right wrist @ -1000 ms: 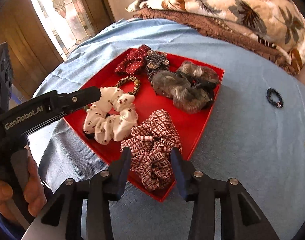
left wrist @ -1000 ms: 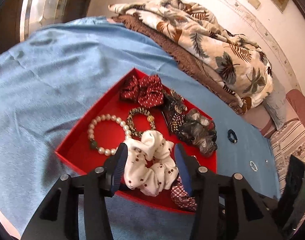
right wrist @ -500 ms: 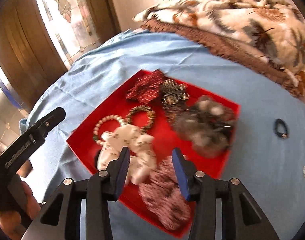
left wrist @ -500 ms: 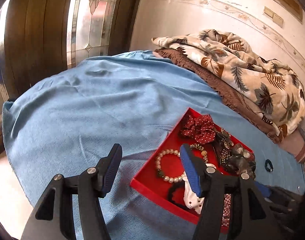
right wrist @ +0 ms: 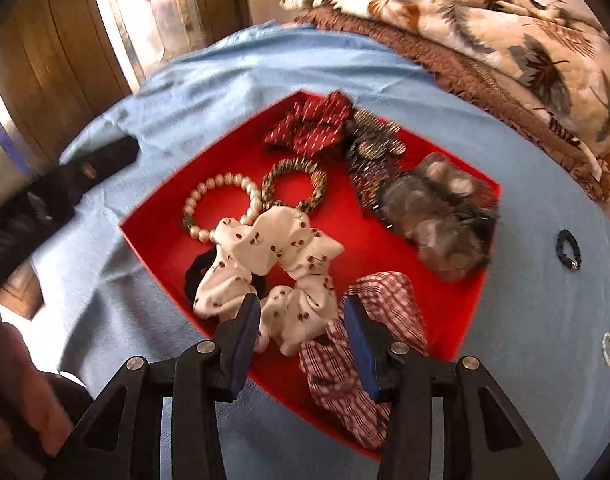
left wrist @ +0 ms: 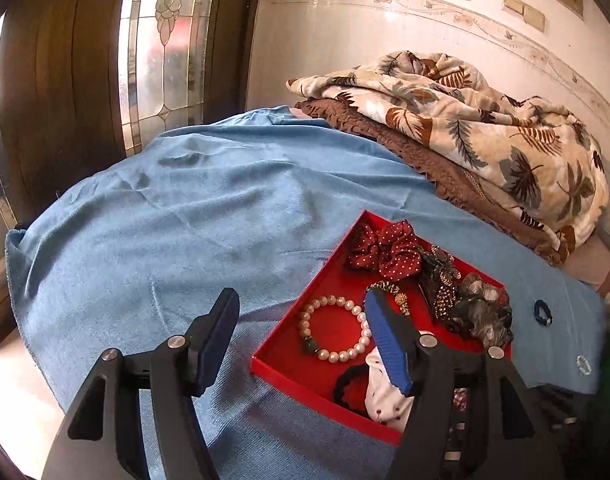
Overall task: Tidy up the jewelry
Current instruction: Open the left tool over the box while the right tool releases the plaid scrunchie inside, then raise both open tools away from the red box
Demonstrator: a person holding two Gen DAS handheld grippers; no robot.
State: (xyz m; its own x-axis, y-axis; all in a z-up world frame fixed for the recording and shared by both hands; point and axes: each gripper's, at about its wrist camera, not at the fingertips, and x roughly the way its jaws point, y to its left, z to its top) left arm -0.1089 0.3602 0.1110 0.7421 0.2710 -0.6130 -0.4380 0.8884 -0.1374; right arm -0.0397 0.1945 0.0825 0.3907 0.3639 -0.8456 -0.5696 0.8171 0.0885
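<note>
The tray (right wrist: 471,312) looks like smooth red card, a little glossy. The cloth (left wrist: 185,220) under it is soft, matt blue fabric with fine nap. The scrunchie (right wrist: 273,276) is thin white printed fabric. The pearls (left wrist: 333,328) are glossy beads. The blanket (left wrist: 485,136) looks plush. The door (left wrist: 61,80) is polished wood.

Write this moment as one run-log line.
left tongs: opening, empty | right tongs: open over white scrunchie | red tray: filled
</note>
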